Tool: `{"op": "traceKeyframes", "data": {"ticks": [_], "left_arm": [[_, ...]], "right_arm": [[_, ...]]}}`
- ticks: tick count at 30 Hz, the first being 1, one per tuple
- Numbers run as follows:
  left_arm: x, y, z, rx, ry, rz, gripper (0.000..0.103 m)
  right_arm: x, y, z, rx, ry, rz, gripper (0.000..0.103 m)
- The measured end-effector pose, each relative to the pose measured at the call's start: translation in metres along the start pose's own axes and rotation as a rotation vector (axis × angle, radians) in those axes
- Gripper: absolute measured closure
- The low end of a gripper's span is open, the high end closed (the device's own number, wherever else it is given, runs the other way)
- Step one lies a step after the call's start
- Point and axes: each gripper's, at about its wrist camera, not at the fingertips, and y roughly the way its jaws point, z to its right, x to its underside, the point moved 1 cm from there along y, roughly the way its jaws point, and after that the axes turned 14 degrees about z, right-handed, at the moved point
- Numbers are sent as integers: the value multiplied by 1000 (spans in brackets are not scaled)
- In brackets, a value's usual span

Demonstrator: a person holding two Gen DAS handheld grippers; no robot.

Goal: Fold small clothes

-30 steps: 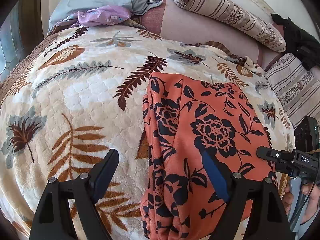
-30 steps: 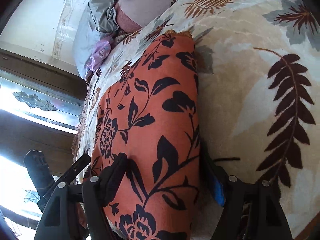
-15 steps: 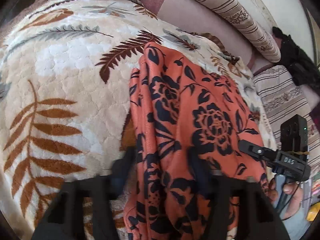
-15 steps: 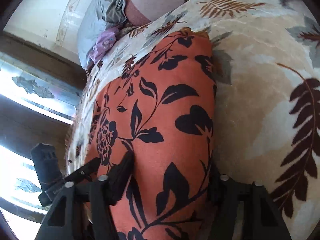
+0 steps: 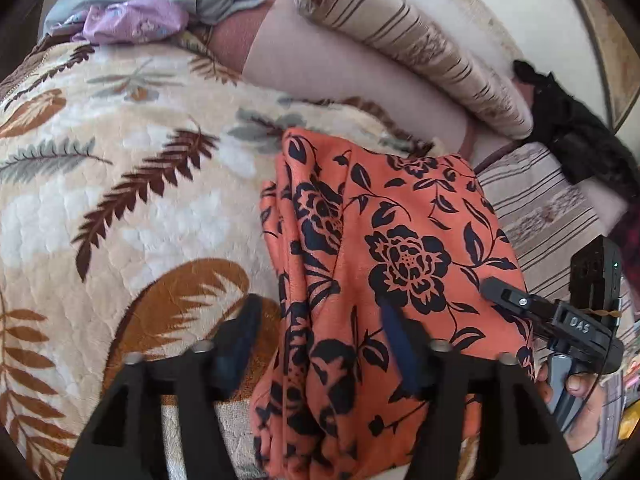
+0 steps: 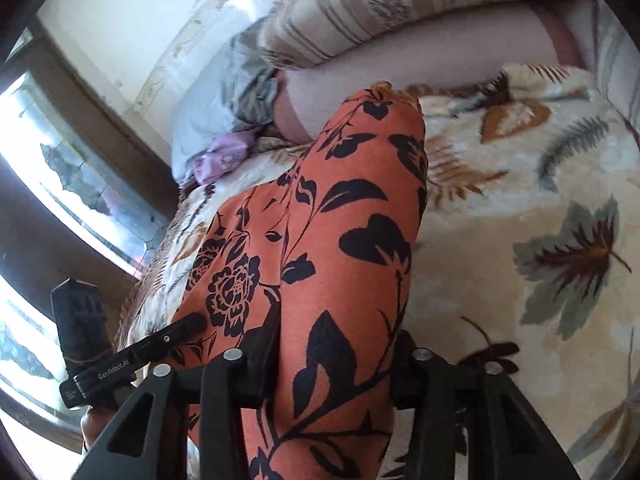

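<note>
**Ana:** Bedroom, daylight from a window; a bed under a cream plush blanket with brown and grey leaf print (image 5: 132, 208). Going left to right, what's there?

**Ben:** Far left, a crumpled lilac cloth (image 5: 132, 24) by the pillows. Then the left gripper (image 5: 316, 340), jaws spread wide around the left edge of the orange garment with black flowers (image 5: 384, 256), one finger on the blanket, one on the cloth, gripping nothing. The garment lies in a long folded strip on the blanket. The right gripper (image 6: 336, 360) straddles its near end, jaws apart with cloth bunched between them; not visibly pinched.

**Ana:** So, the next fold?

**Ben:** I'd guess so. Close both jaws on all layers at the near end, lift evenly, carry it toward the striped bolster (image 5: 416, 48), and match the edges before releasing. That fabric looks slippery, so the layers may slide.
</note>
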Motion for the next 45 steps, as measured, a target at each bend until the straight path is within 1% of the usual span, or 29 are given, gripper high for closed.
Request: {"op": "traceKeyframes", "data": {"ticks": [1,2,3,4,6,7,9,10,11,12,13,14,15,16,17,18,19,20,21,22,24,25,26,30,32,34,38,42,45], "left_arm": [[10,16,-3,-69,17,-55,20],[20,25,-10,-112,24,-108,20],[27,24,-15,-93,-4,-116,20],[31,17,-18,-80,-26,-87,20],[33,-1,-19,-83,-15,-39,20],[32,-11,-17,-98,6,-12,20],[33,-27,-12,-111,42,46,20],[36,-32,-10,-116,62,61,20],[38,-29,-9,-129,89,54,19],[42,-22,-9,-152,117,21,19],[48,-13,-12,-175,132,-20,19],[51,-11,-15,-176,115,-36,19],[51,-13,-17,-178,84,-25,19],[49,-21,-16,-187,59,-13,19],[45,-26,-10,-188,57,3,19],[42,-37,-4,-194,82,28,19],[39,-49,3,-208,124,65,19],[36,-61,10,-235,168,110,16],[34,-72,17,-270,207,156,11],[34,-84,24,-300,232,194,9],[33,-101,34,-320,256,236,8],[32,-108,39,-323,262,248,8],[33,-114,43,-322,263,255,8],[40,-134,57,-279,238,270,8],[45,-143,64,-276,233,277,8],[49,-151,71,-272,232,281,8],[55,-160,83,-288,241,291,8],[59,-172,94,-314,278,337,8],[59,-177,98,-297,271,353,8]], "right_arm": [[8,8,21,63,58,-25,25],[18,13,40,124,106,-53,25],[26,12,52,136,138,-54,25],[31,4,58,110,166,-22,25],[34,-18,57,120,151,62,25],[32,-30,51,111,137,107,25],[25,-51,31,57,101,189,25],[22,-58,19,21,73,216,25],[20,-60,6,-16,40,230,25],[19,-58,-6,-59,9,224,20],[20,-49,-14,-97,-11,197,13],[26,-34,-15,-119,-24,143,11],[35,-10,-14,-95,-32,44,10],[44,11,-9,-20,-37,-47,12],[50,12,-11,13,-63,-31,12],[50,1,-22,20,-112,12,11],[51,-9,-31,37,-156,33,11],[50,-19,-41,56,-195,55,11],[50,-31,-50,77,-234,79,11],[50,-44,-58,93,-276,106,11],[52,-69,-69,132,-339,167,9],[53,-79,-72,160,-355,185,1],[53,-87,-74,183,-361,188,0],[65,-114,-76,275,-382,155,0],[73,-122,-73,329,-395,157,0],[83,-133,-69,358,-389,171,0],[96,-146,-67,371,-366,173,0],[103,-152,-71,393,-393,184,0],[104,-156,-74,384,-393,189,0]]}}
